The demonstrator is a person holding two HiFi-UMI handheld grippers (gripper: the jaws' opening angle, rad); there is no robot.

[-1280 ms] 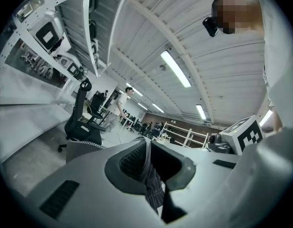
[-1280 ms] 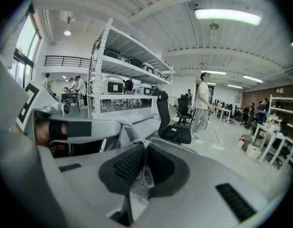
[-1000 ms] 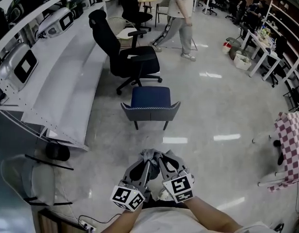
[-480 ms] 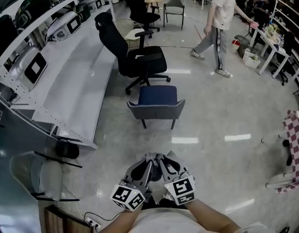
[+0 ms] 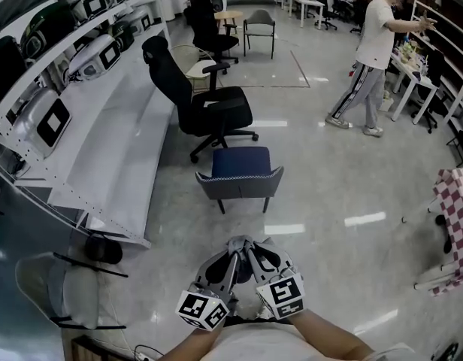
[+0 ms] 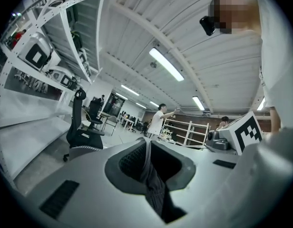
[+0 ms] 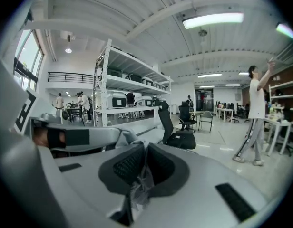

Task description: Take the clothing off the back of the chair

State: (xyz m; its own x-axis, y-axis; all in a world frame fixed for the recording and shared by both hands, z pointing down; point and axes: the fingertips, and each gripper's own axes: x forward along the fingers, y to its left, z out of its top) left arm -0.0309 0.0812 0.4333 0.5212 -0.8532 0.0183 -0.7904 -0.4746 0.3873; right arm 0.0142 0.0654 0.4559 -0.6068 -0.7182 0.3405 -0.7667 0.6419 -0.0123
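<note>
Where the glossy grey floor (image 5: 329, 179) runs past white shelving (image 5: 104, 149), one grey garment (image 5: 240, 241) is held low in front of the person, well apart from the chairs.
Two grippers sit side by side: the left gripper (image 5: 230, 251) and the right gripper (image 5: 252, 251) each have their jaws closed tight on a fold of that garment. One blue-seated armchair (image 5: 239, 173) stands ahead, two black office chairs (image 5: 205, 107) beyond it, and one person (image 5: 370, 66) at far right.

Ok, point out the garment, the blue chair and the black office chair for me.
garment (image 5: 242, 244), head view, on the bunched grey fabric.
blue chair (image 5: 239, 162), head view, on the seat cushion.
black office chair (image 5: 221, 110), head view, on the seat.
</note>
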